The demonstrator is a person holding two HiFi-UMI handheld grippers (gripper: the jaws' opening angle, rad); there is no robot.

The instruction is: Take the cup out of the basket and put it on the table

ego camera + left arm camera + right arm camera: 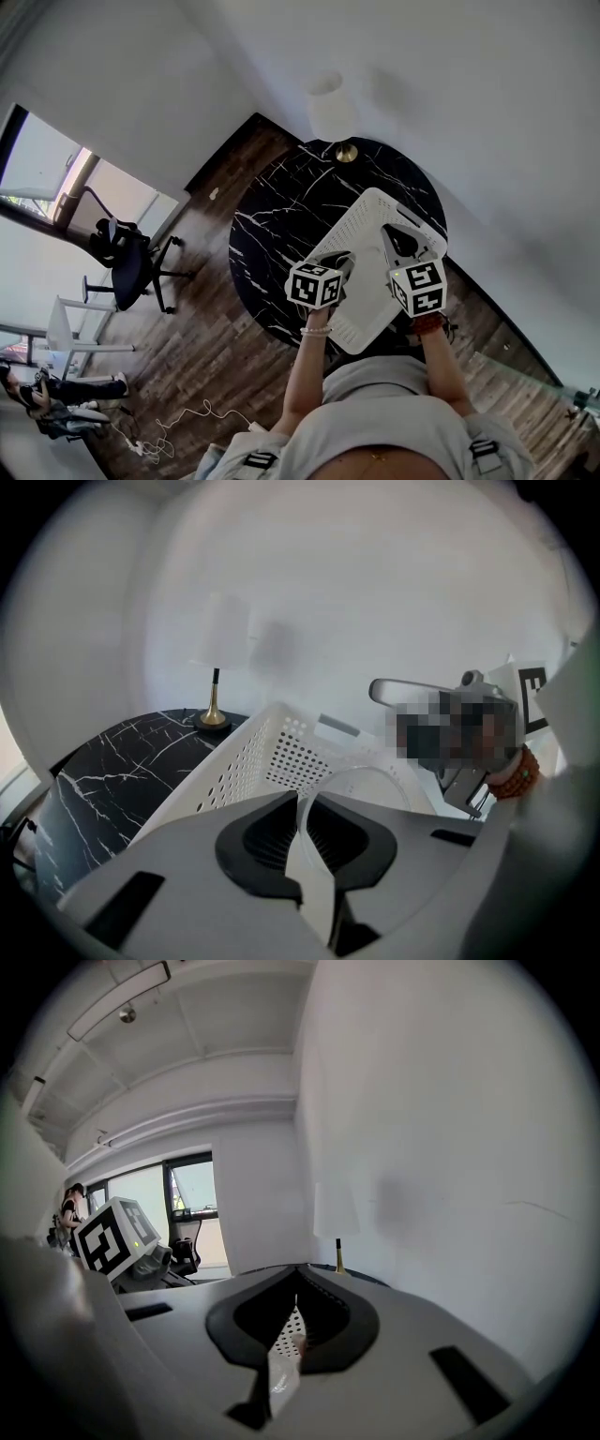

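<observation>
Left gripper [305,803]: jaws pinch the rim of the clear cup [375,794].
Cup: held over the inside of the white perforated basket [281,752].
Right gripper [295,1283]: jaws clamped on the basket's wall.
Basket: stands on the black marble table [281,216], near the lamp [330,112].

Daylight from the window [42,164] lights everything brightly, with fisheye bending and dark rounded corners

A basket [364,217] sits on the near right part of a round table [277,216]. A lamp [328,108] stands at the table's far edge, by the wall. A chair [131,262] is on the floor, left of the table. A cup [366,789] sits between the left gripper's [305,832] jaws, above the basket. The right gripper [295,1330] is at the basket's right rim.
</observation>
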